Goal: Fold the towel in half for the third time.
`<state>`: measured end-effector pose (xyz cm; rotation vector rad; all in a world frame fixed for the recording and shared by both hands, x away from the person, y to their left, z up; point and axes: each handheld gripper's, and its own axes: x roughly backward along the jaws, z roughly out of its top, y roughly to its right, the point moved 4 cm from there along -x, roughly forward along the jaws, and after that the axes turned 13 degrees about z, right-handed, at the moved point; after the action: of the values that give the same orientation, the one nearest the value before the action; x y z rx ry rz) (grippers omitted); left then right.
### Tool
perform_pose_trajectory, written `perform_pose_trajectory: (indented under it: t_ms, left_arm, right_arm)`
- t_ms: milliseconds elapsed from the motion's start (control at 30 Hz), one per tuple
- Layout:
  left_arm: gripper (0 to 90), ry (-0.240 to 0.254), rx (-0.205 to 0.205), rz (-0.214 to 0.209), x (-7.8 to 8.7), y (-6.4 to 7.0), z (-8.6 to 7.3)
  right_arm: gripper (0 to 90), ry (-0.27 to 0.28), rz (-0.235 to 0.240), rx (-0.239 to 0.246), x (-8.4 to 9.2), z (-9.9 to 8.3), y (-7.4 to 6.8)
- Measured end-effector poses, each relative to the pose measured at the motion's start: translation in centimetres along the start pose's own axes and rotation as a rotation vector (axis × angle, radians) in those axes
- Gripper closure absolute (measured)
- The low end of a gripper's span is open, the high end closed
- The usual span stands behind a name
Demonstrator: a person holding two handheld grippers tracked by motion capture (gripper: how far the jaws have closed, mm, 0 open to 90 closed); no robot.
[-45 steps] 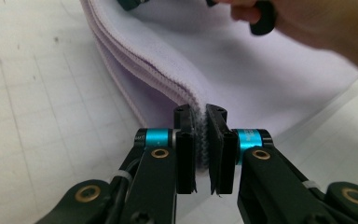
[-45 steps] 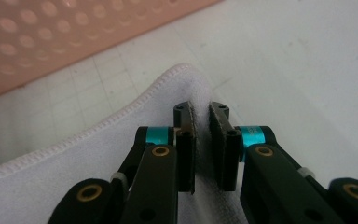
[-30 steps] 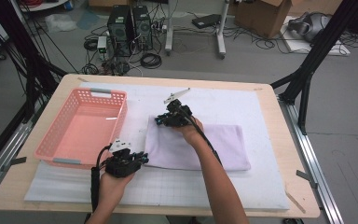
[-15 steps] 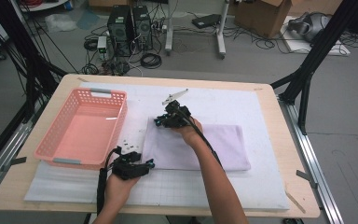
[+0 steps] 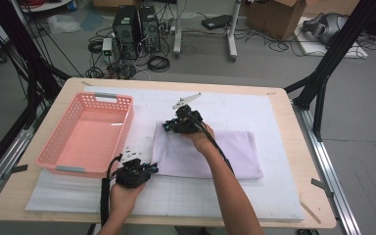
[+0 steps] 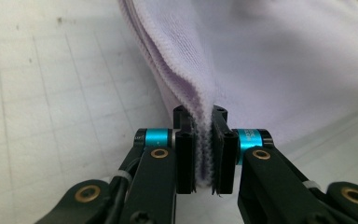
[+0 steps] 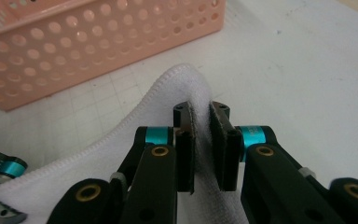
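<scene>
Both clamped: left hand-held gripper (image 6: 204, 154), jaws just closing, pinches the lilac towel (image 5: 210, 152)'s near-left corner; right hand-held gripper (image 7: 207, 144) grips the far-left corner, likely for folding. Towel lies mid-surface, right of pink basket (image 5: 85, 134).

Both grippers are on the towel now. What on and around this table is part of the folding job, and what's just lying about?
In the job:
- lavender towel
- left gripper, shut on its near corner
- right gripper, shut on its far corner
- white mat under it

Lying about:
- pink basket, nothing in it
- computer towers, cables, cardboard box on the floor
</scene>
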<state>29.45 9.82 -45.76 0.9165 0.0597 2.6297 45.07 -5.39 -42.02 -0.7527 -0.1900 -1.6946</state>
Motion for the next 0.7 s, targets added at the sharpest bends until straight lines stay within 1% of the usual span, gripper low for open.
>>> perform_pose_trajectory:
  t_ms: [67,100,133,167,200,267,400,467,600,700]
  left_arm:
    - [82.3,0.025,0.013,-0.028,0.6,0.2,0.8]
    - [82.3,0.037,0.011,-0.033,0.8,0.4,1.2]
    - [82.3,0.043,-0.008,-0.029,0.9,0.6,1.5]
    - [82.3,0.046,-0.022,-0.027,0.8,1.0,1.7]
    - [82.3,0.046,-0.030,-0.034,0.7,1.4,2.0]
    - [82.3,0.045,-0.033,-0.063,0.4,2.3,2.5]
    - [82.2,0.045,-0.054,-0.106,-0.2,4.4,3.6]
    - [82.1,0.039,-0.065,-0.119,-0.6,5.3,4.1]
    - [82.0,0.027,-0.081,-0.161,-1.5,7.2,4.9]
    - [81.9,0.023,-0.104,-0.187,-2.0,8.8,5.4]
  right_arm:
    - [81.2,0.018,0.004,0.002,0.4,0.1,0.0]
    - [81.2,0.025,0.003,0.005,0.7,0.2,0.0]
    - [81.2,0.033,-0.001,0.011,1.1,0.2,0.0]
    - [81.1,0.039,-0.004,0.006,1.6,0.2,0.0]
    - [81.2,0.047,-0.008,0.007,2.1,0.1,0.2]
    - [81.1,0.059,-0.019,-0.003,3.1,-0.2,0.4]
    - [80.3,0.073,-0.044,-0.012,4.8,-1.0,1.1]
    - [80.3,0.082,-0.054,-0.025,5.7,-1.5,1.4]
    - [80.3,0.091,-0.075,-0.032,7.1,-2.3,1.9]
    - [80.3,0.100,-0.087,-0.031,8.3,-2.8,2.1]
